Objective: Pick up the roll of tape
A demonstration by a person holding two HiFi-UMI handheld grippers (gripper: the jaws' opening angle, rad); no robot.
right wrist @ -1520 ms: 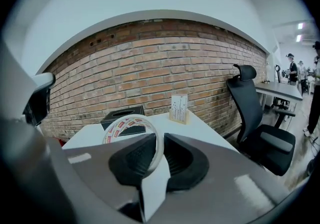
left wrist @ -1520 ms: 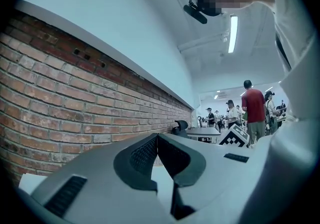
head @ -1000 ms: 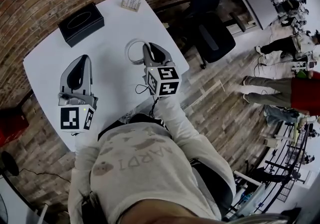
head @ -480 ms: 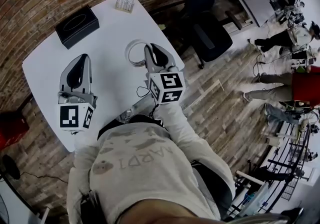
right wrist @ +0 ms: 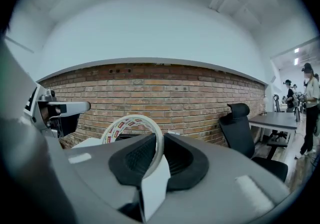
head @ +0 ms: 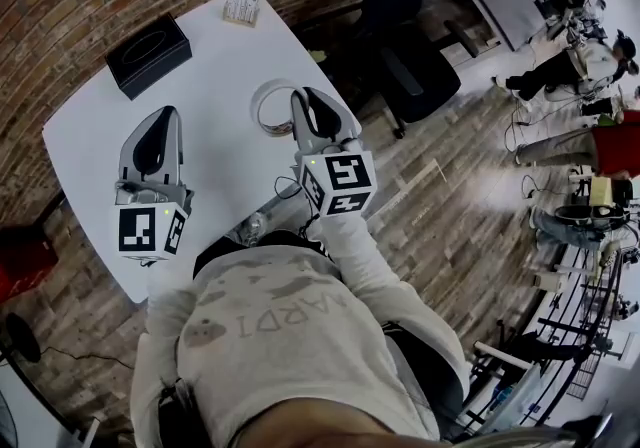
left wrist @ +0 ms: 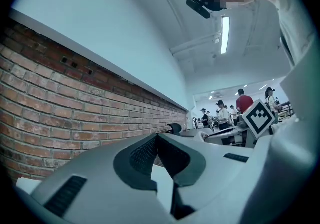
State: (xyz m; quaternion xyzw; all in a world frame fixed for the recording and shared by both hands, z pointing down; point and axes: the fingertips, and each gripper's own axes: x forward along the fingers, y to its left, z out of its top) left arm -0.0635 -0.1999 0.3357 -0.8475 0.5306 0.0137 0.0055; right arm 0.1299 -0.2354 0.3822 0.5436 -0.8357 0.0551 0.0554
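**Tape roll clamped in our right jaws**

We are gripping the rim of the tape roll [right wrist: 131, 123] between the closed jaws of the right gripper [right wrist: 157, 141], holding it over the white table [head: 215, 46] near the right edge. We are holding the left gripper [left wrist: 156, 138] empty with its jaws together, well apart from the roll.

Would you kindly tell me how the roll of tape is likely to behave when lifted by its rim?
The roll of tape is a thin hollow ring, so it's probably light. The right claw pinches only one wall, so it may pivot or slip. Set down on edge, it would likely roll.
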